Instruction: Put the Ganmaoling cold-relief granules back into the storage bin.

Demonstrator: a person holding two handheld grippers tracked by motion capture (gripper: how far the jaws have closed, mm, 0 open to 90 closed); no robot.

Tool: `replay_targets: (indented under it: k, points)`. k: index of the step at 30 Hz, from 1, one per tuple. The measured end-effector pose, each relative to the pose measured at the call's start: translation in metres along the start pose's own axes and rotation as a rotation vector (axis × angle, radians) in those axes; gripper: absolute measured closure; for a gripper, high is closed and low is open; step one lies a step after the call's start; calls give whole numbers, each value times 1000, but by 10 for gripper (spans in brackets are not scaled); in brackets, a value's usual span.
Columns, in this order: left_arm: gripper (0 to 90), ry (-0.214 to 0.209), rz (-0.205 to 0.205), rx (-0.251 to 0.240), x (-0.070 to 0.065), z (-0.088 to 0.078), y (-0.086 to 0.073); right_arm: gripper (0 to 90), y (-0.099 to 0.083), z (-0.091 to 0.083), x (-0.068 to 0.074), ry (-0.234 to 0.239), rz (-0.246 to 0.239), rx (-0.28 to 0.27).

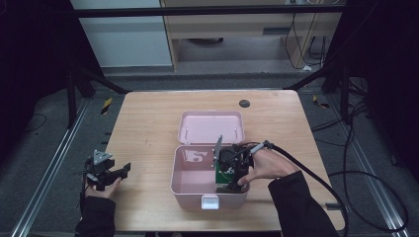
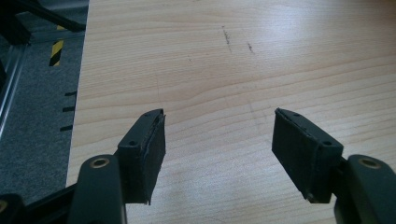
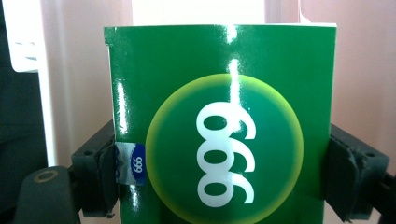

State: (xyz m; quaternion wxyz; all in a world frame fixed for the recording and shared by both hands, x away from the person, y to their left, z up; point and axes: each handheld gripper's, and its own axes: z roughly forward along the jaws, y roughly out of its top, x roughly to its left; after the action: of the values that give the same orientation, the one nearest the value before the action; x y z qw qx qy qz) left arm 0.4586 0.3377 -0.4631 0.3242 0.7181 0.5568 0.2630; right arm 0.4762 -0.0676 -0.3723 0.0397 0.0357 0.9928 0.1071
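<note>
The right gripper (image 1: 232, 177) reaches down into the open pink plastic storage box (image 1: 179, 183) at the near middle of the light wooden table (image 1: 143, 128), its jaws pinching a glossy green cardboard carton (image 3: 219, 121) printed with white digits by both sides. The carton seems to be inside the box's near right part, so packing looks nearly done; release and closing the hinged pink lid (image 1: 211, 126) likely remain. The left gripper (image 1: 109, 174) rests spread and empty at the near left edge.

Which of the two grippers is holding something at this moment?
The right gripper, lowered into the open pink box: its jaws clamp the sides of a green carton printed with white numerals. The left gripper sits open over bare table.
</note>
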Motion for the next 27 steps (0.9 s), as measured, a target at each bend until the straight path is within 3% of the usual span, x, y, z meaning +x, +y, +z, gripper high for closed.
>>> replay_targets:
  k: [18,23,27]
  points:
    - [343,-1,0,-1,0,0,0,128,4,11,1,-12,-5,8]
    - [343,-1,0,-1,0,0,0,113,3,1,1,-9,-1,-48]
    - [343,-1,0,-1,0,0,0,104,0,-16,2,-44,10,-86]
